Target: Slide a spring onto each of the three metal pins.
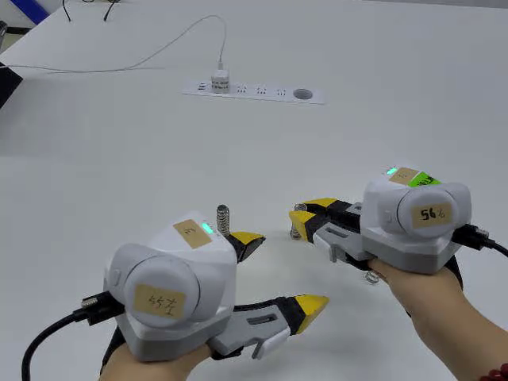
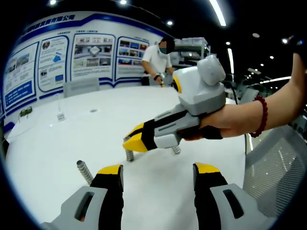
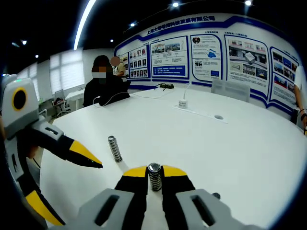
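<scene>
White table [image 1: 119,143] carries the work, well short of the power strip [image 1: 254,90]. At left, the left gripper [image 1: 278,271] hangs with its jaws spread wide and holds nothing. A spring [image 1: 223,220] stands upright just beside one jaw tip, likely already on its pin. Further right, the right gripper [image 1: 302,216] pinches a second spring [image 3: 154,176] upright between its jaws, probably to seat it. A small metal piece [image 1: 371,277] lies under that hand, too small to identify.
</scene>
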`<state>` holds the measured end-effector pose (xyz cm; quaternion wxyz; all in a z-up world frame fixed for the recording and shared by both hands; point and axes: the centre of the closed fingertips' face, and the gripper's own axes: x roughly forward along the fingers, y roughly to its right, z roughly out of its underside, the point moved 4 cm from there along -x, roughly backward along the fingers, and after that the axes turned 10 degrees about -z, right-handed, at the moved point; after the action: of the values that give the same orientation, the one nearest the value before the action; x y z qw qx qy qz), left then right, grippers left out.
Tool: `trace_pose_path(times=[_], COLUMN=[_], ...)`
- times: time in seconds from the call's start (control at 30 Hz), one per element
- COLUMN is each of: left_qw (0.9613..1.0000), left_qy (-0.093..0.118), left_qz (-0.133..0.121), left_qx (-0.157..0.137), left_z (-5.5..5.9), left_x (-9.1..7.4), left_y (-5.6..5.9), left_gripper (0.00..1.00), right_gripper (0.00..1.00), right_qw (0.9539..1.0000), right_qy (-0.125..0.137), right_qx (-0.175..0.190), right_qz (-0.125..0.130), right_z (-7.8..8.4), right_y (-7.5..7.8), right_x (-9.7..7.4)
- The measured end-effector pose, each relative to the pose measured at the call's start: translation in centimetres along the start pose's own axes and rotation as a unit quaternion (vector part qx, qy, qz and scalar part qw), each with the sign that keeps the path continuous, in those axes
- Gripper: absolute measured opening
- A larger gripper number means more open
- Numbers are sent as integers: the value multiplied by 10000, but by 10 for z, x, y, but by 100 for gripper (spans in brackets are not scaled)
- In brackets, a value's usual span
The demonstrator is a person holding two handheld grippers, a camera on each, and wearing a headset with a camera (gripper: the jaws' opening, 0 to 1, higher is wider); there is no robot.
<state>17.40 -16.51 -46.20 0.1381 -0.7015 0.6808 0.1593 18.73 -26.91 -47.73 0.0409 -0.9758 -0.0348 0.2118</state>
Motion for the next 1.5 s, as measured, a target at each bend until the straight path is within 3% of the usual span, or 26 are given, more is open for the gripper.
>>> trace_pose_path(times=[0.57,0.77,1.07,1.5], left_qw=[10000,10000,9998,9993], left_qy=[-22,-23,-17,-63], left_qz=[-17,-57,-33,23], left_qx=[23,48,176,360], left_z=[2,1,-3,-6], left_x=[0,0,3,13], left_y=[-1,-1,7,20], left_gripper=[59,60,64,64], right_gripper=[12,20,31,42], right_qw=[9997,9994,9973,9961], right_qy=[-6,162,303,424], right_qx=[237,313,662,779], right_qz=[-23,-39,-37,27], right_z=[4,-6,-16,-23], right_y=[-4,-5,-6,-8], right_x=[-1,-9,-29,-67])
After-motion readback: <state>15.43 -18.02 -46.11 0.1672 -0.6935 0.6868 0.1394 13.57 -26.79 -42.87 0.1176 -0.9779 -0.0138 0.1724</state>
